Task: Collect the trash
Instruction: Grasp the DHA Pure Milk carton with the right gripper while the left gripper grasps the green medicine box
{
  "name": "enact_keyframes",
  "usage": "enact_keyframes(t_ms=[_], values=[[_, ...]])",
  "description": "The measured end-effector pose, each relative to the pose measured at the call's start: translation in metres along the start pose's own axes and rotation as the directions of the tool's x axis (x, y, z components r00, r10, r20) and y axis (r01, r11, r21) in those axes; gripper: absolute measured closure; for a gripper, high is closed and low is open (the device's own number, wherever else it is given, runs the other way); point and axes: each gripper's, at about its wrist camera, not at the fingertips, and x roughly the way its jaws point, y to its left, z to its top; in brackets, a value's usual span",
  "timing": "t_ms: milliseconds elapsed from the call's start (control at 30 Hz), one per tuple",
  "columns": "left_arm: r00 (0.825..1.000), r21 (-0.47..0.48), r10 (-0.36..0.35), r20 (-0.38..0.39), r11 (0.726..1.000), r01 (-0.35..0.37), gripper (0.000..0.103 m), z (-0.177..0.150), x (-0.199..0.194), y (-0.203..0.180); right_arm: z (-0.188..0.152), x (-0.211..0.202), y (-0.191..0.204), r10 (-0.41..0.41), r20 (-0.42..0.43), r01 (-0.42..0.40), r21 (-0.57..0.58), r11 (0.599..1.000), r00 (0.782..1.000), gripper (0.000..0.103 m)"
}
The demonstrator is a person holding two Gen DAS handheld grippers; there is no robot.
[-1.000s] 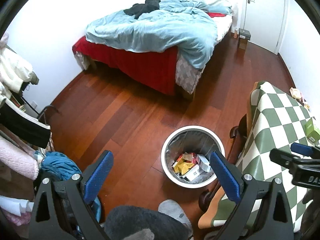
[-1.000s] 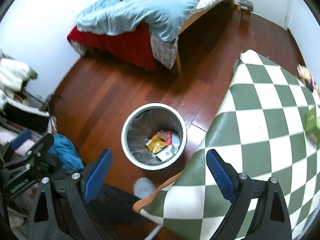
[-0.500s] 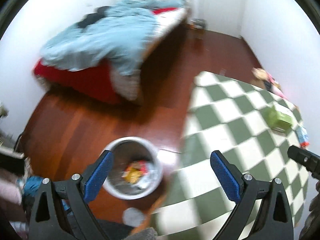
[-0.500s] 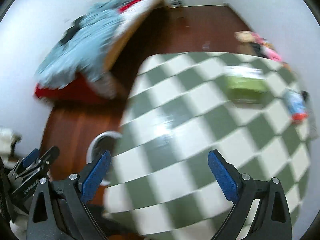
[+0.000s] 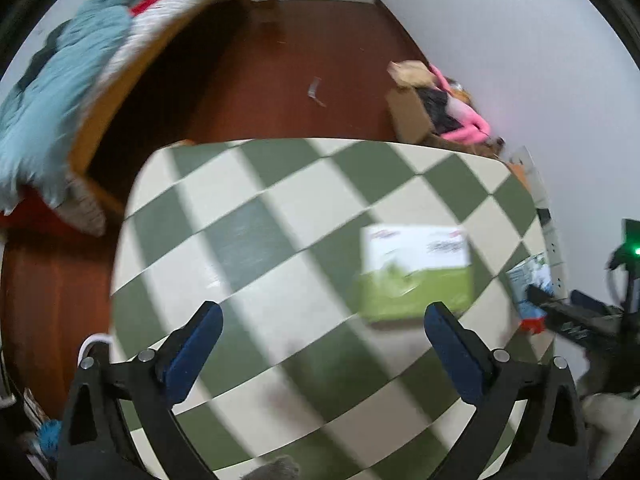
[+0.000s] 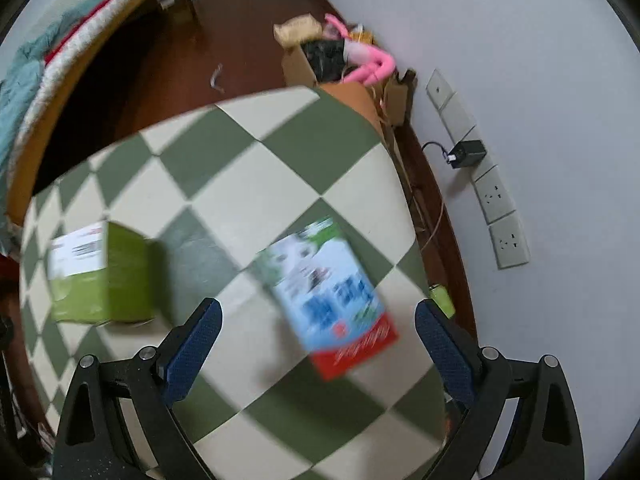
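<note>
A green and white box lies on the green-and-cream checked table, just ahead of my left gripper's right finger. My left gripper is open and empty above the table. In the right wrist view the same green box lies to the left, and a blue, white and red carton lies flat between the open fingers of my right gripper, a little ahead of them. The right gripper also shows at the right edge of the left wrist view. Both views are blurred.
A bed with a blue duvet stands at the left on the red-brown wood floor. A cardboard box with a pink toy stands by the white wall. Wall sockets and a plugged charger are at the right. The table edge runs near the wall.
Both grippers have swung right, from the floor and trash bin to over the checked table. The bin has left both views; the green box and the blue carton now lie close ahead.
</note>
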Motion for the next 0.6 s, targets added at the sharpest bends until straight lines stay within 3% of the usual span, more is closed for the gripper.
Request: enact_keyframes(t_ms=[67, 200, 433, 533, 600], values=[[1.0, 0.022, -0.011, -0.027, 1.0, 0.012, 0.0, 0.006, 0.012, -0.02, 0.004, 0.018, -0.003, 0.018, -0.03, -0.018, -0.003, 1.0, 0.999, 0.007], [0.997, 0.068, 0.031, -0.071, 0.997, -0.026, 0.0, 0.014, 0.036, -0.049, 0.005, 0.037, -0.007, 0.07, -0.061, -0.07, 0.003, 0.998, 0.996, 0.028], [0.983, 0.087, 0.087, -0.159, 0.994, -0.073, 0.0, 0.016, 0.073, -0.06, 0.0, 0.042, -0.003, 0.053, -0.035, -0.053, -0.01, 0.999, 0.998, 0.034], [0.984, 0.072, 0.084, -0.157, 0.995, -0.074, 0.001, 0.014, 0.077, -0.06, -0.002, 0.038, -0.003, 0.049, -0.025, -0.049, 0.001, 0.999, 0.998, 0.038], [0.989, 0.064, 0.06, -0.133, 0.997, -0.052, 0.014, 0.012, 0.072, -0.059, -0.002, 0.037, -0.003, 0.046, -0.017, -0.046, 0.006, 0.999, 0.999, 0.044]])
